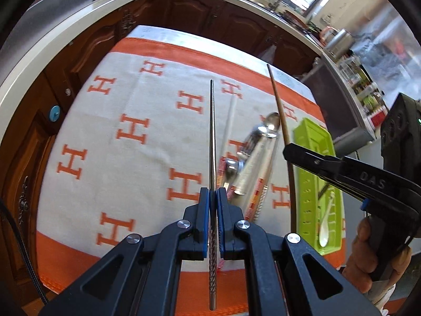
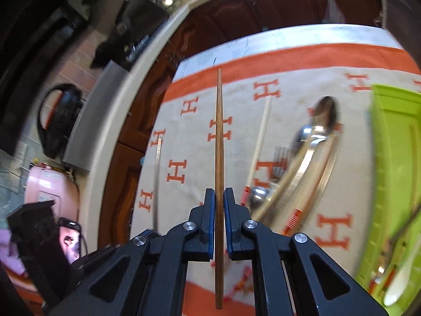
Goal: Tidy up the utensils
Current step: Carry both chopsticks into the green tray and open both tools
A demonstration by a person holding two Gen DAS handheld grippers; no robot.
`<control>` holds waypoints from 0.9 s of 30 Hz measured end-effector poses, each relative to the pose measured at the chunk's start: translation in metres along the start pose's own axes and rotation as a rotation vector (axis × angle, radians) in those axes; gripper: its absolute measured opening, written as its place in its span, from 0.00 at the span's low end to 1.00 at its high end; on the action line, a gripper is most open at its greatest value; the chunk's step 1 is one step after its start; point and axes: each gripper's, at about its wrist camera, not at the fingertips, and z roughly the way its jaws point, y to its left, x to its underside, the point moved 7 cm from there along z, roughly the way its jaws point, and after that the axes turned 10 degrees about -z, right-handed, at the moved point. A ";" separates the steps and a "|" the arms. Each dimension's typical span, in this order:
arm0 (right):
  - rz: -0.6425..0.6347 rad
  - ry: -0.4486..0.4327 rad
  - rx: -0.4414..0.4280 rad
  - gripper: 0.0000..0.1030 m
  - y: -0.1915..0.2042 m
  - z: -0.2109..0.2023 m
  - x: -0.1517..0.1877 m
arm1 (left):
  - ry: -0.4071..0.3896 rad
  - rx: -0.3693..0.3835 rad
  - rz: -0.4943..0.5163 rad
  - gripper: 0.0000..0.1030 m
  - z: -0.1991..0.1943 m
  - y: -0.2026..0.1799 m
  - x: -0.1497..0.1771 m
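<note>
My left gripper (image 1: 213, 193) is shut on a metal chopstick (image 1: 212, 137) and holds it above the table, pointing away. My right gripper (image 2: 219, 193) is shut on a brown wooden chopstick (image 2: 219, 142); it also shows in the left wrist view (image 1: 280, 110), just left of the green tray. A heap of utensils lies on the cloth: a metal spoon (image 1: 271, 125), a pale chopstick (image 1: 228, 123) and red-striped chopsticks (image 1: 256, 200). The green tray (image 1: 305, 184) holds a white spoon (image 1: 325, 226).
The table carries a white cloth (image 1: 131, 105) with orange H marks and an orange border. Brown cabinets (image 1: 79, 52) under a pale counter curve around its far and left sides. A cluttered counter (image 1: 342, 44) runs at far right.
</note>
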 end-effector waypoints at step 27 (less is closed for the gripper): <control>0.070 -0.023 0.355 0.06 -0.228 -0.122 0.071 | 0.224 0.051 0.286 0.03 0.117 -0.216 0.057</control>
